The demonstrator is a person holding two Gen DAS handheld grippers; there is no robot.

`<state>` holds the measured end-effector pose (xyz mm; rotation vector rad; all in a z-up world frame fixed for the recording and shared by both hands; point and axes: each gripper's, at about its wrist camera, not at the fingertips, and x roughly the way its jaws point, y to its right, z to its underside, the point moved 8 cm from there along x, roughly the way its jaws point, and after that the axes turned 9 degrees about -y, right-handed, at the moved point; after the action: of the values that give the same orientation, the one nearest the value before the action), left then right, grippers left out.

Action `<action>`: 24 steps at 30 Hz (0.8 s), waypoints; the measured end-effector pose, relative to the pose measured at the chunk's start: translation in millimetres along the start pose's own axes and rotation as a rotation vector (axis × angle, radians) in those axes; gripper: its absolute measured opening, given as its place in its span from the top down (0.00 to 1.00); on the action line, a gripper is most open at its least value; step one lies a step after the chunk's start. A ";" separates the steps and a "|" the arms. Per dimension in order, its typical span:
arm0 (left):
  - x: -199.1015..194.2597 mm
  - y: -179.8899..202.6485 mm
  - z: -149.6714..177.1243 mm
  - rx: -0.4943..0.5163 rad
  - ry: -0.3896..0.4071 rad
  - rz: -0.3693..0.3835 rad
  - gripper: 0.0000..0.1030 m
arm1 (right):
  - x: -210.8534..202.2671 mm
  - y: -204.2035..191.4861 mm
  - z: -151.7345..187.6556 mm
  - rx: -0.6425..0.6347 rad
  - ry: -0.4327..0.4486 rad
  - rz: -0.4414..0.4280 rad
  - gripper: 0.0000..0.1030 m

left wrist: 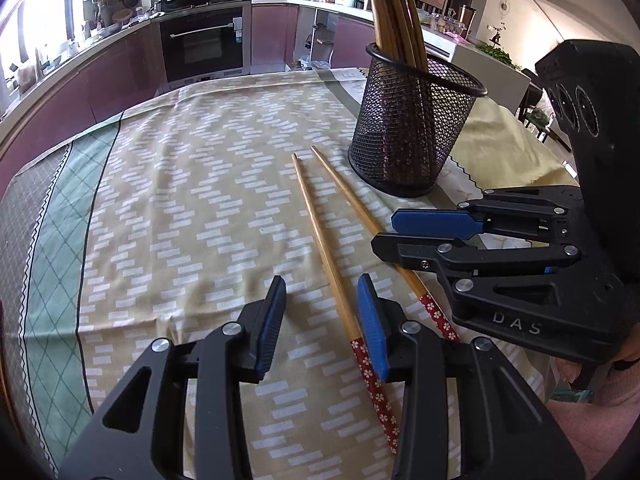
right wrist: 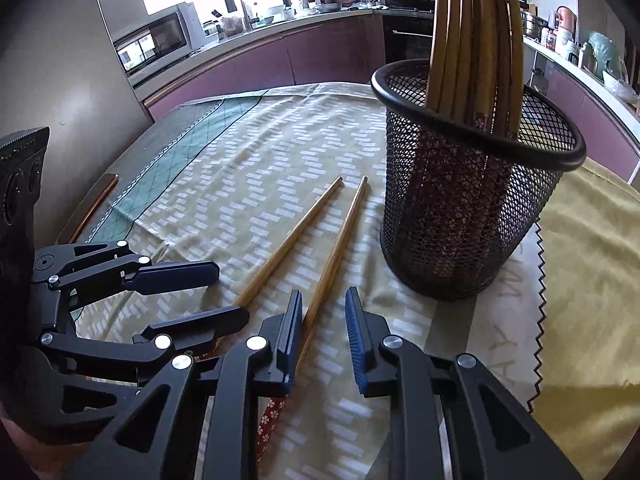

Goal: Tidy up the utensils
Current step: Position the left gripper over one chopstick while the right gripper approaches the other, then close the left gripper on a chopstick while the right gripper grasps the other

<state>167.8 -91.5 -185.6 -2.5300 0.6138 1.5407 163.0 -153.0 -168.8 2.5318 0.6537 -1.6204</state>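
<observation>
Two wooden chopsticks with red flowered ends lie side by side on the tablecloth: the left one (left wrist: 324, 248) (right wrist: 290, 240) and the right one (left wrist: 360, 208) (right wrist: 334, 258). A black mesh holder (left wrist: 412, 128) (right wrist: 468, 208) stands just beyond them, with several chopsticks (left wrist: 394, 4) (right wrist: 476, 36) upright in it. My left gripper (left wrist: 322, 320) (right wrist: 216, 292) is open and empty, low over the cloth, its right finger beside the left chopstick's red end. My right gripper (right wrist: 324, 344) (left wrist: 394, 232) is open and empty, over the right chopstick's handle end.
The table carries a beige patterned cloth (left wrist: 192, 184) with a green border (left wrist: 56, 216) at the left and a yellow cloth (right wrist: 588, 264) at the right. Kitchen counters and an oven (left wrist: 204, 44) stand beyond the table's far edge.
</observation>
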 end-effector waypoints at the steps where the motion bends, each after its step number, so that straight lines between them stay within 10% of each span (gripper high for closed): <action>1: 1.5 -0.5 -1.6 0.001 -0.002 0.000 0.65 | 0.6 0.8 -1.3 0.002 0.000 0.000 0.80; 24: 15.8 -3.5 -18.7 -0.045 -0.004 -0.015 0.91 | 4.2 11.0 -4.9 0.058 0.017 -0.013 0.94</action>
<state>190.9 -98.4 -190.9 -2.5574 0.5645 1.5715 172.9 -160.3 -172.2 2.5896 0.6350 -1.6469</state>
